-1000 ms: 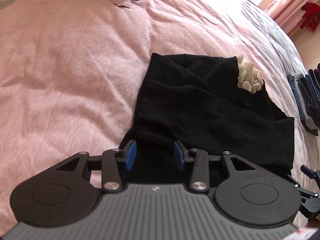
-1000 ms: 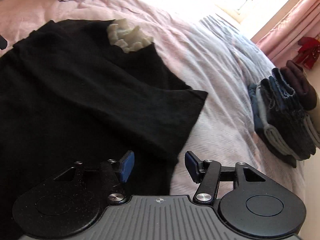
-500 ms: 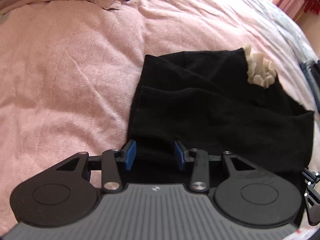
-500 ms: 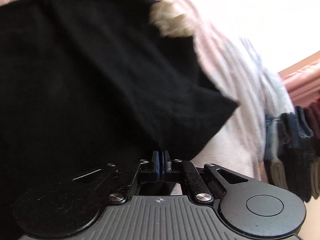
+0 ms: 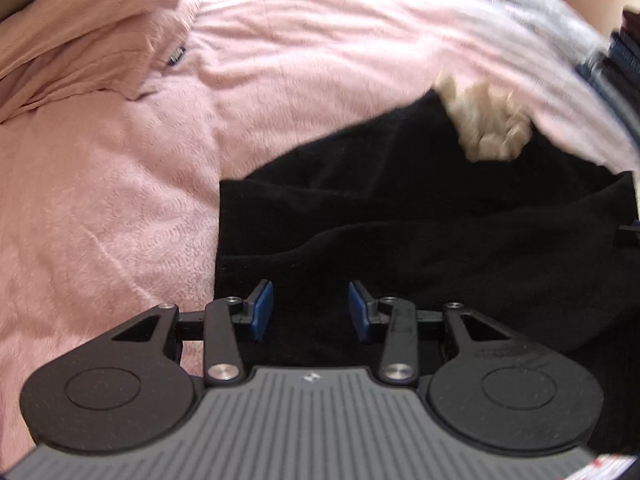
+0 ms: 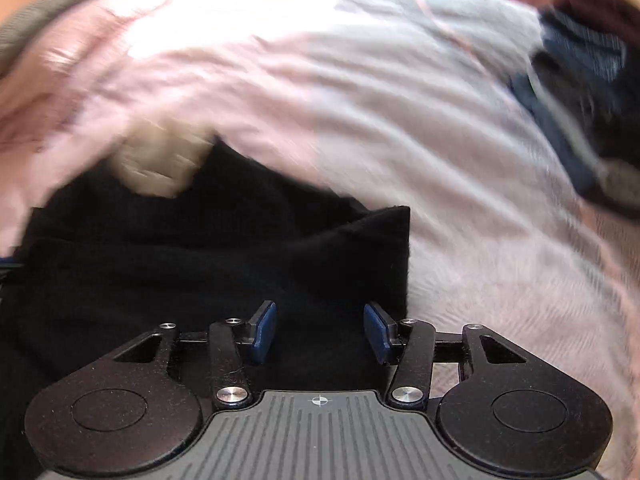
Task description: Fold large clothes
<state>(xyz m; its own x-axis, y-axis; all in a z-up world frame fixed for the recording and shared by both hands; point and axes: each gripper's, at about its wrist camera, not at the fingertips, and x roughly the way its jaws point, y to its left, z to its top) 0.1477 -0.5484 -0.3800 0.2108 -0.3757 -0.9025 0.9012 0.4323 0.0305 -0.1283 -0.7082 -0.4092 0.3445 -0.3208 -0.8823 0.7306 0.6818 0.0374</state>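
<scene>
I'm partway through folding the black garment (image 5: 420, 240), which lies on the pink bedspread (image 5: 100, 208) already doubled over itself, its cream trim (image 5: 484, 120) at the far edge. My left gripper (image 5: 310, 312) hangs over the garment's near left corner, jaws parted, with dark cloth beneath and nothing clamped. My right gripper (image 6: 320, 332) sits over the near right corner (image 6: 384, 248); its jaws have just been opening, and the pads now stand apart above the cloth without pinching it. I judge this is the moment between folds: both near corners want grasping, then lifting together towards the trim edge, kept level so the layers don't slide. The left view shows the garment's straight left edge against the bedspread and a rumpled pink sheet (image 5: 80, 40) beyond; the right view, badly blurred, shows the right corner and a stack of folded clothes (image 6: 584, 108) at the far right.
</scene>
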